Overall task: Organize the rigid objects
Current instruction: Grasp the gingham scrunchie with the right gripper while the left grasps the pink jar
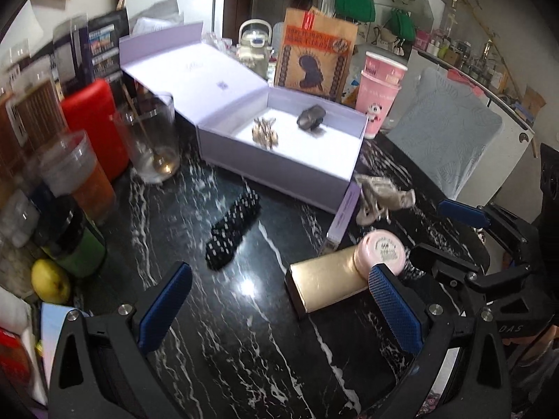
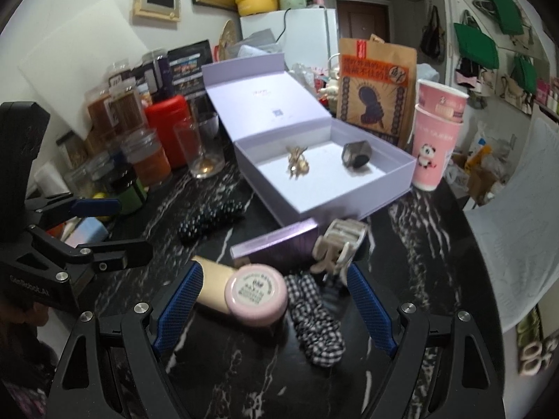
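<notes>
**Both grippers wide over the clutter in front of the box**

The left gripper [image 1: 279,300] hangs with its jaws spread wide and nothing between the pads; the gold case [image 1: 325,286] lies just inside its right finger. The right gripper [image 2: 276,300] is likewise wide and holds nothing, though the pink jar [image 2: 255,298] and the checked scrunchie [image 2: 314,324] lie on the table [image 2: 223,359] between its fingers.

All places below are given from the lilac box [image 2: 328,199]. Nearest the grippers, well in front of it, are the jar, touching the case, and the scrunchie beside the jar. Closer in front lie a purple slab [image 2: 276,242] and a beige hair claw [image 2: 340,241]; the claw is blurred, so its exact form is hard to make out. In front and left lies a black studded band [image 1: 232,232]. Inside the box sit a gold clip [image 2: 297,164] and a dark faceted piece [image 2: 356,155], apart. Just left stands a glass [image 2: 202,150]; just right, stacked pink cups [image 2: 435,139]; behind, a brown bag [image 2: 375,94].
</notes>
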